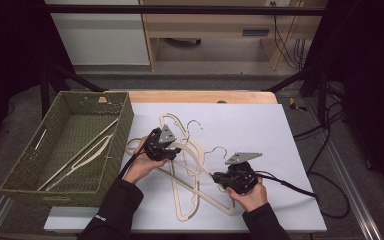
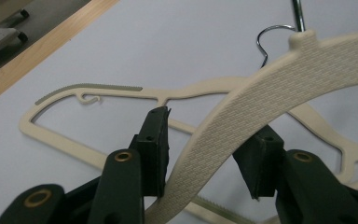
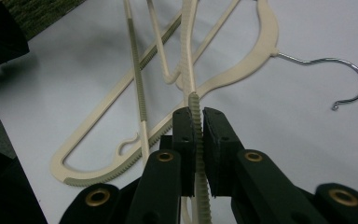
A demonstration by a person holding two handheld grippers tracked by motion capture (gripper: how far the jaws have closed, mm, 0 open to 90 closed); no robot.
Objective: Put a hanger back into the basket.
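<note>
Hangers (image 1: 82, 155) loose inside green woven basket (image 1: 30, 177), left of table

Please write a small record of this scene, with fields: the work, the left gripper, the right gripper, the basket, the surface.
work: handling cream plastic hangers on the table
left gripper: jaws around a textured hanger arm, one pad touching, the other apart
right gripper: shut on a ridged hanger bar
basket: green woven, at the left, hangers inside
surface: white sheet over a wooden table
</note>
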